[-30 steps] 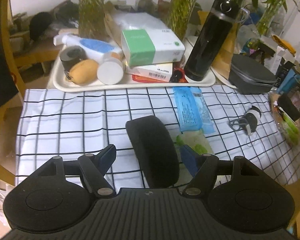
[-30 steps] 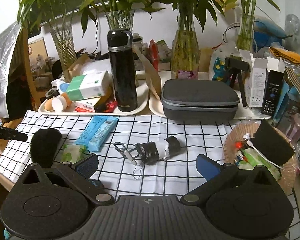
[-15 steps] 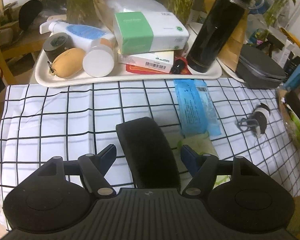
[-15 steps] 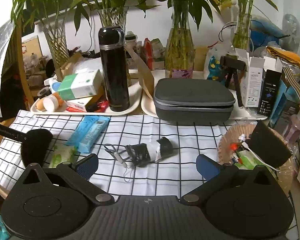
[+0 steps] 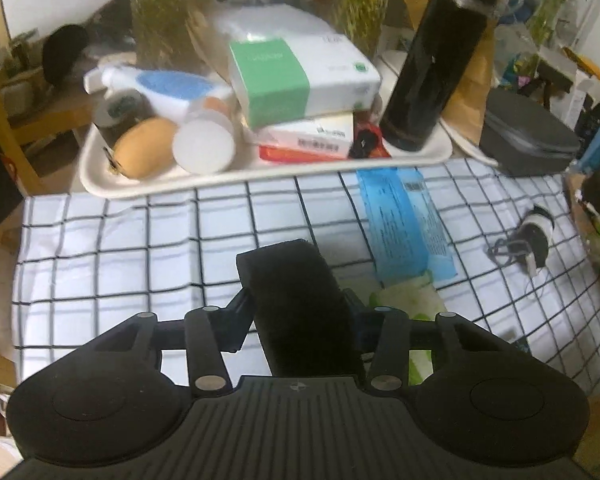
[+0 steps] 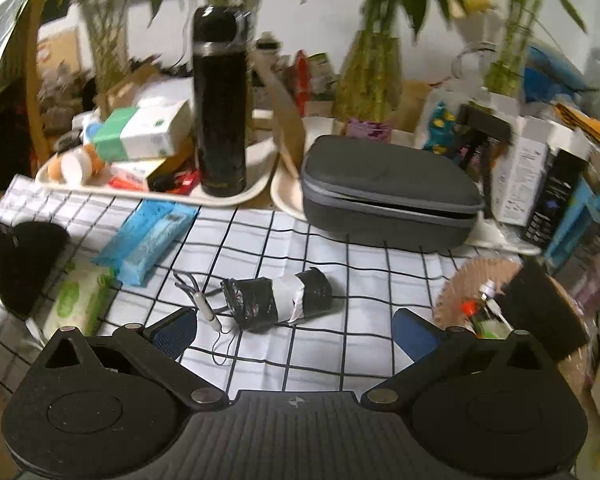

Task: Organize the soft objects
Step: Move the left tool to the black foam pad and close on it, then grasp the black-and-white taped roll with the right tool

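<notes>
A black foam pad (image 5: pixel 300 308) stands on edge on the checked cloth (image 5: pixel 120 248). My left gripper (image 5: pixel 300 314) is shut on it, one finger pressed to each side. The pad also shows at the far left of the right wrist view (image 6: pixel 24 264). My right gripper (image 6: pixel 294 330) is open and empty above the cloth, just in front of a black and white taped roll (image 6: pixel 278 300) with a thin cord. A blue pack (image 5: pixel 406 224) and a green and white tissue pack (image 6: pixel 78 300) lie to the right of the pad.
A white tray (image 5: pixel 100 184) behind the cloth holds boxes, a black flask (image 5: pixel 432 60) and small jars. A grey zip case (image 6: pixel 384 192) sits at the back right. A woven basket (image 6: pixel 472 280) with another black pad (image 6: pixel 548 312) stands at the right edge. Glass vases line the back.
My left gripper has closed on the black foam pad, which was loose between the open fingers before. My right gripper has moved closer to the taped roll.
</notes>
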A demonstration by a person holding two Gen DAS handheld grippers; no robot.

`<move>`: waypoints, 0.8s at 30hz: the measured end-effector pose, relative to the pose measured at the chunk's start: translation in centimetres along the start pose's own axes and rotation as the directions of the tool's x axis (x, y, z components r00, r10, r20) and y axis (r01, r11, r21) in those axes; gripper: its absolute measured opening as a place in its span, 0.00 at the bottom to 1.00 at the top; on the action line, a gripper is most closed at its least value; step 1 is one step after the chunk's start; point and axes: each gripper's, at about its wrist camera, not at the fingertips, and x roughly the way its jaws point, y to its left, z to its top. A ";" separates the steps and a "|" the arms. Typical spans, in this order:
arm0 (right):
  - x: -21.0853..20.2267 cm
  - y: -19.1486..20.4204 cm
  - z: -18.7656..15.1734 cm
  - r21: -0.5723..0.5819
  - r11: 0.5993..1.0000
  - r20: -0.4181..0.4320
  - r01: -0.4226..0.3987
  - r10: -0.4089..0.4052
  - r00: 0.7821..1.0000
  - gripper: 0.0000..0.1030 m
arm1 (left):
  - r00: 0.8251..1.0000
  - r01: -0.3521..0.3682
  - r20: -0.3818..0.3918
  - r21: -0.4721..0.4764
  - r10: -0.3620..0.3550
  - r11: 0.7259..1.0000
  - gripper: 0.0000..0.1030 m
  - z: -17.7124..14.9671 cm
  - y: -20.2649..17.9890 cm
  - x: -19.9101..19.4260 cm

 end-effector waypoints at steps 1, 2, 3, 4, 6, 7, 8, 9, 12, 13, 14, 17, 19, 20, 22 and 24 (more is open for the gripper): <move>0.5 0.2 0.0 -0.024 1.000 -0.005 -0.004 0.004 1.000 1.00 | 1.000 0.005 0.012 0.000 -0.005 1.000 0.44 0.1 0.1 -0.4; 1.0 0.3 0.0 -0.042 0.999 -0.012 -0.008 0.007 1.000 1.00 | 1.000 0.007 0.020 0.004 -0.007 1.000 0.44 0.2 0.2 -0.8; 1.6 0.5 0.0 -0.060 0.998 -0.016 -0.014 0.013 1.000 1.00 | 1.000 0.006 0.029 0.009 -0.007 1.000 0.44 0.2 0.1 -1.2; 2.1 0.6 0.0 -0.074 0.997 -0.019 -0.021 0.020 1.000 1.00 | 0.999 0.008 0.040 0.020 -0.009 1.000 0.44 0.2 0.1 -1.6; 3.1 0.6 0.1 -0.085 0.996 -0.028 -0.039 0.037 0.999 1.00 | 0.998 0.010 0.054 0.035 -0.012 0.999 0.44 0.2 0.0 -2.1; 3.5 0.6 0.2 -0.086 0.995 -0.031 -0.049 0.046 0.998 1.00 | 0.998 0.016 0.059 0.040 -0.018 0.999 0.44 0.1 0.0 -2.4; 4.1 0.6 0.3 -0.087 0.995 -0.036 -0.056 0.053 0.998 1.00 | 0.998 0.021 0.063 0.045 -0.024 0.999 0.44 0.1 0.0 -2.6; 4.5 0.6 0.4 -0.090 0.994 -0.038 -0.059 0.056 0.998 1.00 | 0.997 0.027 0.067 0.050 -0.030 0.998 0.44 0.1 0.0 -2.8; 5.9 0.6 0.8 -0.098 0.992 -0.048 -0.076 0.071 0.996 1.00 | 0.996 0.044 0.079 0.067 -0.050 0.997 0.44 -0.2 0.2 -3.3; 6.4 0.5 0.9 -0.098 0.992 -0.054 -0.081 0.075 0.996 1.00 | 0.995 0.048 0.081 0.069 -0.053 0.996 0.44 -0.3 0.3 -3.4; 7.0 0.4 1.0 -0.097 0.992 -0.064 -0.080 0.074 0.995 1.00 | 0.995 0.052 0.084 0.071 -0.058 0.996 0.44 -0.3 0.4 -3.6; 8.4 -0.1 1.2 -0.086 0.992 -0.093 -0.088 0.080 0.992 1.00 | 0.994 0.055 0.093 0.070 -0.061 0.996 0.44 -0.5 0.8 -4.2; 9.0 -0.3 1.2 -0.085 0.992 -0.106 -0.088 0.078 0.991 1.00 | 0.993 0.061 0.099 0.065 -0.067 0.996 0.44 -0.4 1.0 -4.5; 9.3 -0.4 1.2 -0.081 0.992 -0.106 -0.094 0.085 0.991 1.00 | 0.992 0.066 0.105 0.063 -0.073 0.996 0.44 -0.3 1.1 -4.7; 9.8 -0.7 1.2 -0.064 0.991 -0.110 -0.116 0.109 0.988 1.00 | 0.990 0.072 0.114 0.063 -0.079 0.995 0.44 -0.3 1.1 -5.0; 10.2 -0.9 1.2 -0.057 0.990 -0.111 -0.128 0.121 0.986 1.00 | 0.989 0.078 0.121 0.063 -0.085 0.995 0.44 -0.2 1.1 -5.3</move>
